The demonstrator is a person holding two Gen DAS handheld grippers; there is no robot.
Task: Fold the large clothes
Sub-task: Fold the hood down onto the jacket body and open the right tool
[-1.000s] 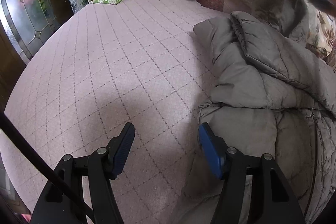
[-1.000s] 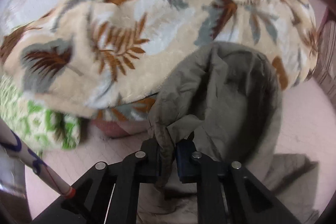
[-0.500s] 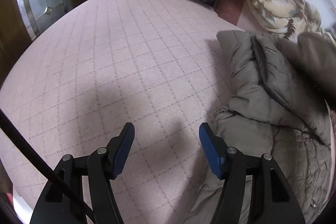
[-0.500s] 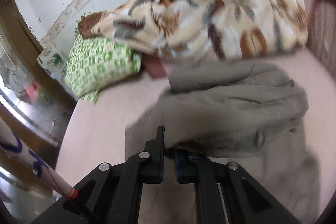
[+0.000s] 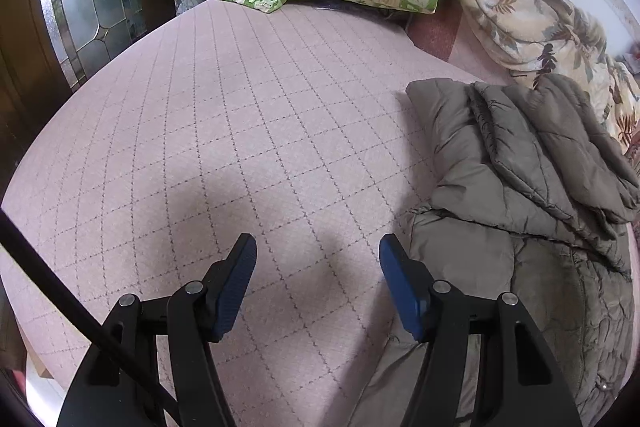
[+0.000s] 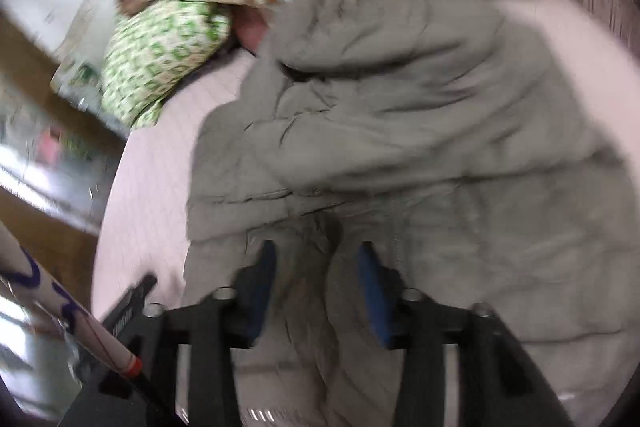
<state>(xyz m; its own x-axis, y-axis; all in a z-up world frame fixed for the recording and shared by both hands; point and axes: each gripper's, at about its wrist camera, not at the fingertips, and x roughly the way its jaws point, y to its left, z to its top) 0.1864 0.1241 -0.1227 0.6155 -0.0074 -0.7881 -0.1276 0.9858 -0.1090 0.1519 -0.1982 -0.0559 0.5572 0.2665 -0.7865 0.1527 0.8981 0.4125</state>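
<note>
Pink quilted bed cover [image 5: 240, 115] fills the left wrist view; the left gripper [image 5: 318, 259] hovers spread and empty beside the grey padded jacket [image 5: 520, 179]. Right wrist view: the right gripper [image 6: 316, 267] has just been opening, releasing the jacket fold, which now lies loose between its pads; this fold is laid.

Quilted matt cloth jacket [image 5: 516, 163]; stitched cloth bedspread [image 5: 224, 131].

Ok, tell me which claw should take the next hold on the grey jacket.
Probably the right claw: just opened, it hangs directly over the grey jacket, a fold between its pads. The left claw is open over bare bedcover beside it.
</note>
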